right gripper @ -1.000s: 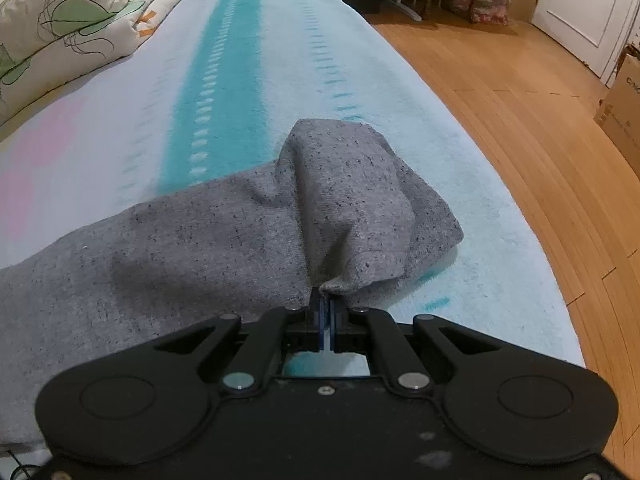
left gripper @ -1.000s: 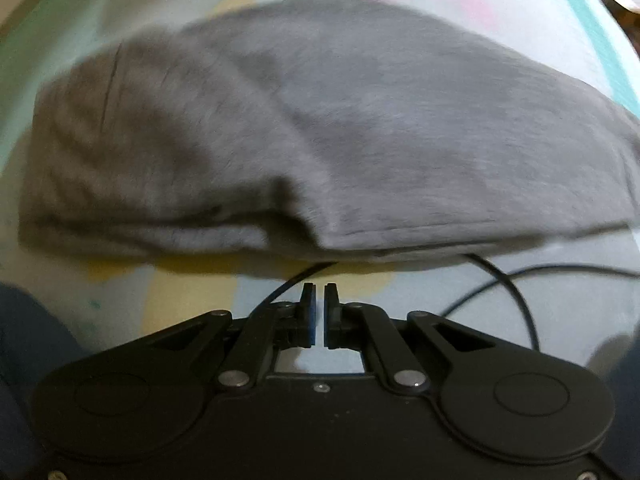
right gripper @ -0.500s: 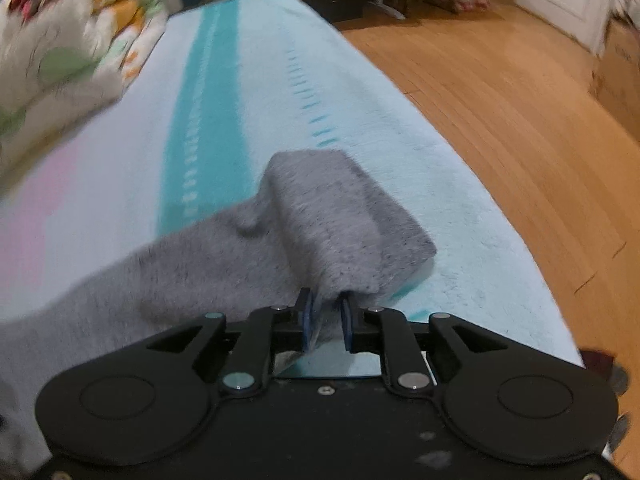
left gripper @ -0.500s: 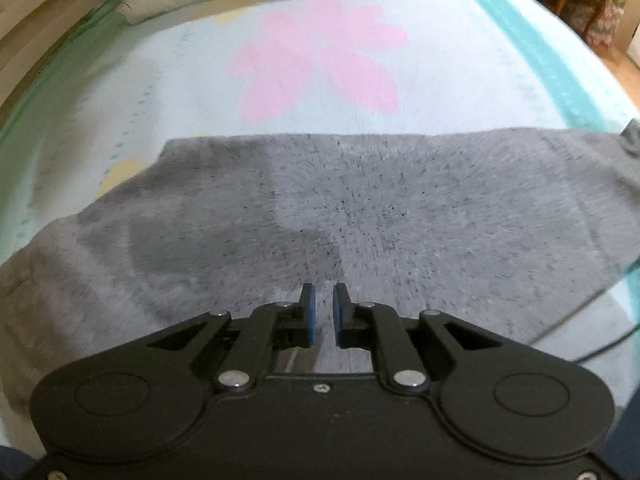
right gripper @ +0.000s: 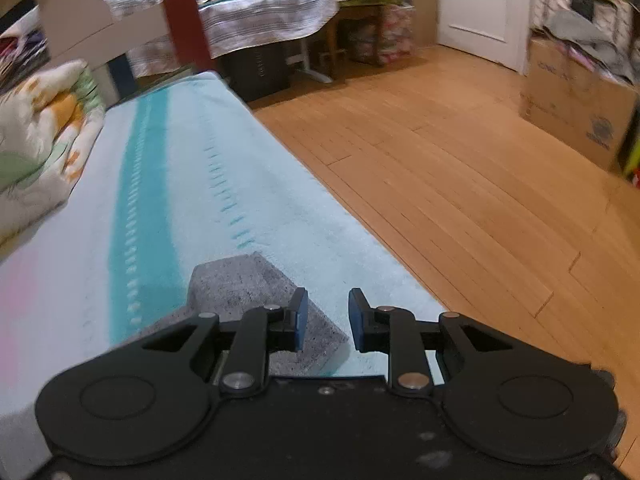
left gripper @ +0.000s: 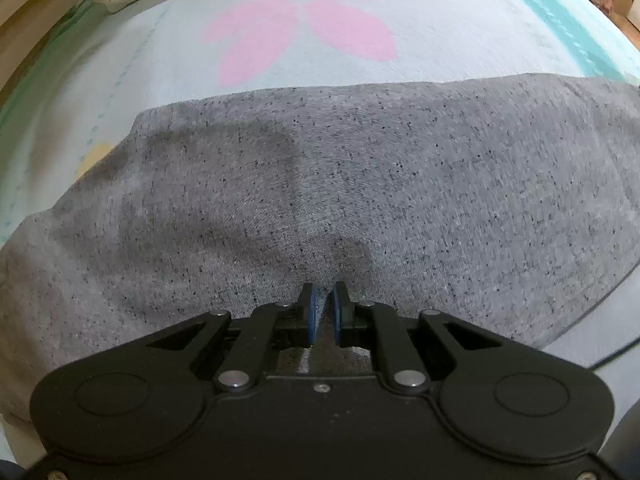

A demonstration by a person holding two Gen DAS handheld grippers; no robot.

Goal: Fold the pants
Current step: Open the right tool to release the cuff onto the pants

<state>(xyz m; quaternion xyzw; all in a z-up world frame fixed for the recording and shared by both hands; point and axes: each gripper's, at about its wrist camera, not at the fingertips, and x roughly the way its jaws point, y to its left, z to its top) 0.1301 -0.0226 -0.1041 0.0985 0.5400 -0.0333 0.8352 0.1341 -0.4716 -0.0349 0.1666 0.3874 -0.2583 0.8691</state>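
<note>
The grey speckled pants [left gripper: 360, 184] lie spread across the pale bed blanket [left gripper: 440, 32] in the left wrist view. My left gripper [left gripper: 323, 312] sits low over their near edge, jaws nearly closed with a ridge of grey fabric pinched between the blue pads. In the right wrist view one folded end of the pants [right gripper: 248, 292] lies on the blanket near the bed's right edge. My right gripper [right gripper: 325, 320] is open and empty just above and to the right of that end.
The blanket has a pink flower print [left gripper: 304, 20] and a teal stripe [right gripper: 140, 208]. A floral quilt [right gripper: 36, 148] lies at the left. Wooden floor [right gripper: 460, 184] runs beside the bed, with a cardboard box [right gripper: 576, 112] at the right. A thin black cable [left gripper: 616, 296] crosses the blanket.
My right gripper opened, let go of the pants end and lifted away. My left gripper moved forward onto the pants and closed on a fold of fabric.
</note>
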